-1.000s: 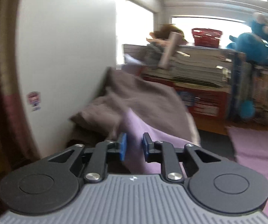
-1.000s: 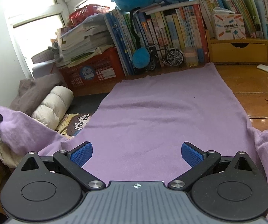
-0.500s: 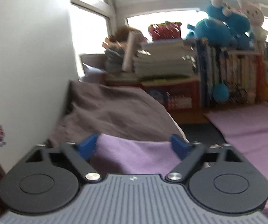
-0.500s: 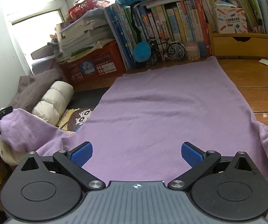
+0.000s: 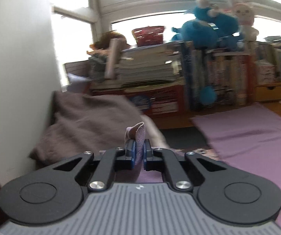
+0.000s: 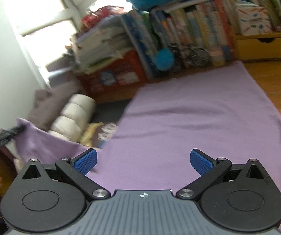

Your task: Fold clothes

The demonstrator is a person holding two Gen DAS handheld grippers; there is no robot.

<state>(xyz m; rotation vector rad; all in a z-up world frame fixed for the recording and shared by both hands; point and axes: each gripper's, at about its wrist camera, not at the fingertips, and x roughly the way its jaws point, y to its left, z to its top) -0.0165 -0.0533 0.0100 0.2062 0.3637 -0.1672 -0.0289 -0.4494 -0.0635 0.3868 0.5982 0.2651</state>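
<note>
A wooden floor runs up to crowded bookshelves under a bright window. On it the purple cloth lies spread flat, its near left corner lifted. The left hand-held gripper has just closed and pinches that corner tight; the right hand-held gripper hovers wide open and empty above the near edge. With only a small tuft pinched, a quick pull could slip the corner free or skew the fold.

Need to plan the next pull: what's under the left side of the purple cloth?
The purple fabric sheet drapes over a cream rolled quilt and a patterned cushion beside it. What lies beneath its flat middle is covered and cannot be seen.
</note>
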